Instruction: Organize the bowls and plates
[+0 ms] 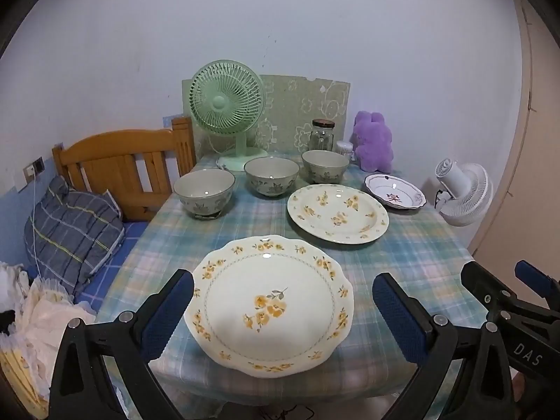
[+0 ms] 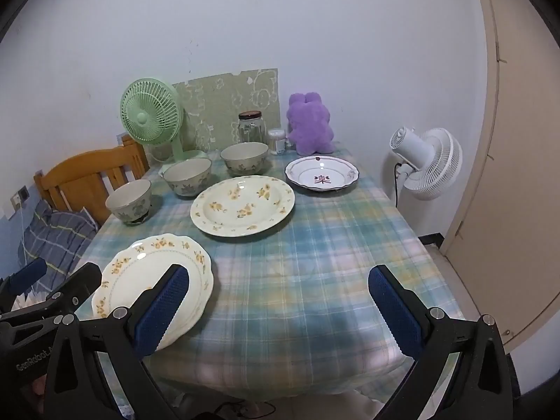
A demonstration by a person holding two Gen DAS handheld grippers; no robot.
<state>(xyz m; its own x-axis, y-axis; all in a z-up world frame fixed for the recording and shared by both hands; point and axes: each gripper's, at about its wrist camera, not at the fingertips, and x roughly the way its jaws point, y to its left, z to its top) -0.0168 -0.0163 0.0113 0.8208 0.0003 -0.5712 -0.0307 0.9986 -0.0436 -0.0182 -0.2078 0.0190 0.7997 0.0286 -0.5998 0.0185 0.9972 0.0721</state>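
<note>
Checked cloth (image 1: 402, 259) covers the table. Both tools are wide open and hold nothing. The left gripper (image 1: 283, 309) hangs over the scalloped plate (image 1: 269, 301) near the front edge. The right gripper (image 2: 280, 309) hangs over bare cloth beside it. Farther back lie a round flowered plate (image 2: 241, 206) and a small white dish (image 2: 322, 175). Three bowls (image 1: 271, 175) sit in a row behind. A green fan (image 1: 227, 105), a jar (image 1: 322, 134) and a purple plush toy (image 1: 372, 140) stand by the wall. One blue pad (image 2: 161, 308) hides part of the scalloped plate.
</note>
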